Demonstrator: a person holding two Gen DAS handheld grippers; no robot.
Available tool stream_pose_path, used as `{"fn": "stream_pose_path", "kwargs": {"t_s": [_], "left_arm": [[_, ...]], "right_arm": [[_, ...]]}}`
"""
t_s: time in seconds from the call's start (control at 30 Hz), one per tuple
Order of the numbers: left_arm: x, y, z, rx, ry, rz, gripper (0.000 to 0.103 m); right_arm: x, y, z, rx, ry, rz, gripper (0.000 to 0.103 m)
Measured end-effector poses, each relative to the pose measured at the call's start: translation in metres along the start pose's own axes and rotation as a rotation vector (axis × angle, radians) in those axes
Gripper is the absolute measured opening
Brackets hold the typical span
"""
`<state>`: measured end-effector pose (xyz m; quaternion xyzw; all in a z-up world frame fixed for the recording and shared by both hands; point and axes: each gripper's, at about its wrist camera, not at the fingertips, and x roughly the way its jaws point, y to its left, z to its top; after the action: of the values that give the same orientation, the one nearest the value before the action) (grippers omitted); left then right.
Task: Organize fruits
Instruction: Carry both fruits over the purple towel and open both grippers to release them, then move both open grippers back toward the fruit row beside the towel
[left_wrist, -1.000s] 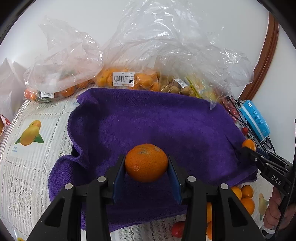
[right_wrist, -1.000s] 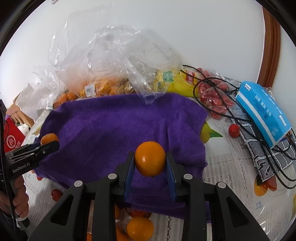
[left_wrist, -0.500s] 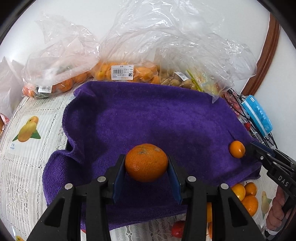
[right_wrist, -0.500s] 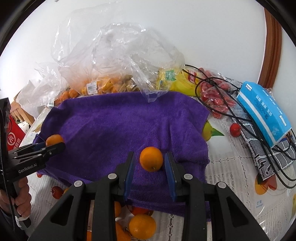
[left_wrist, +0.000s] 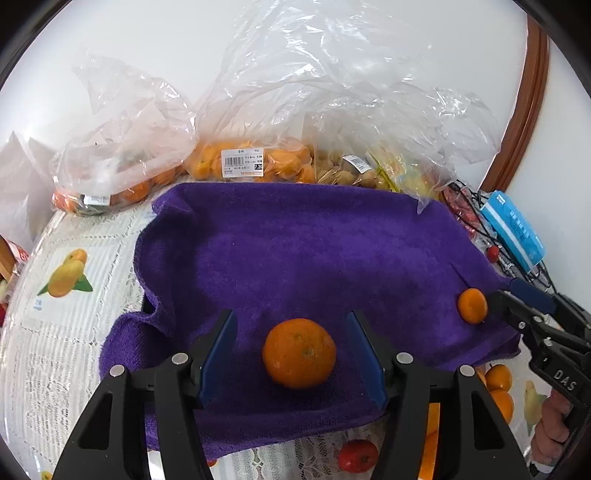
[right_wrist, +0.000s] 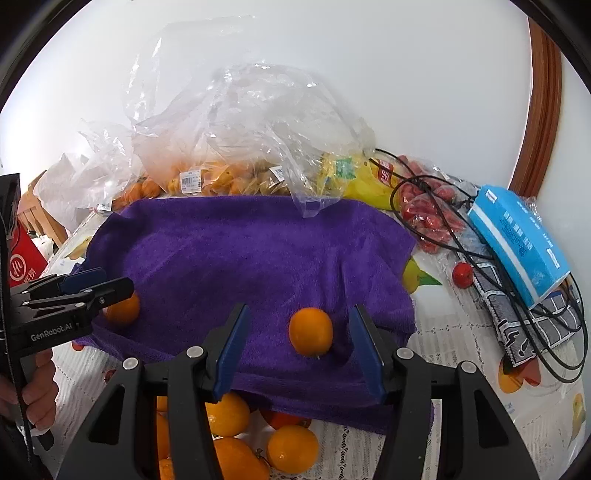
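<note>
Both hand-held grippers are wide open and hold nothing: the left hand-held gripper (left_wrist: 291, 352) around a big orange (left_wrist: 299, 353), the right hand-held gripper (right_wrist: 301, 349) around a small orange (right_wrist: 310, 331), both fruits on the purple towel (left_wrist: 295, 251).

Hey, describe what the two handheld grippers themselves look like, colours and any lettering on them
Both grippers are matte black plastic with blue finger pads and silver rivets. The left gripper reads "GenRobot.AI" in white on its side; the right gripper reads "DAS". Bare hands hold each handle; no sleeves show.
</note>
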<state>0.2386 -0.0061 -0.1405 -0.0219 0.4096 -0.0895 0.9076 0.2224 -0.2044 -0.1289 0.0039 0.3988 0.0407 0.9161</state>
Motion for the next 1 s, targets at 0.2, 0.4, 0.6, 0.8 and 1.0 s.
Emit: {"fn": "stream_pose_path", "kwargs": {"t_s": [0.2, 0.4, 0.6, 0.8, 1.0], "left_arm": [[-0.004, -0.003, 0.0, 0.024, -0.021, 0.027, 0.06], [-0.008, -0.006, 0.001, 0.039, -0.021, 0.038, 0.06], [-0.028, -0.015, 0.004, 0.065, -0.061, 0.047, 0.06], [-0.053, -0.023, 0.002, 0.08, -0.078, 0.018, 0.06], [-0.075, -0.023, -0.014, 0.092, -0.073, 0.035, 0.06]], "right_arm": [[-0.006, 0.001, 0.0, -0.01, -0.023, -0.011, 0.058], [-0.012, 0.0, 0.001, 0.018, -0.024, 0.001, 0.058], [-0.033, 0.003, 0.002, 0.007, -0.029, 0.021, 0.058], [-0.071, 0.004, -0.004, 0.006, -0.06, -0.006, 0.058], [-0.1, 0.002, -0.016, 0.041, -0.064, 0.002, 0.058]]}}
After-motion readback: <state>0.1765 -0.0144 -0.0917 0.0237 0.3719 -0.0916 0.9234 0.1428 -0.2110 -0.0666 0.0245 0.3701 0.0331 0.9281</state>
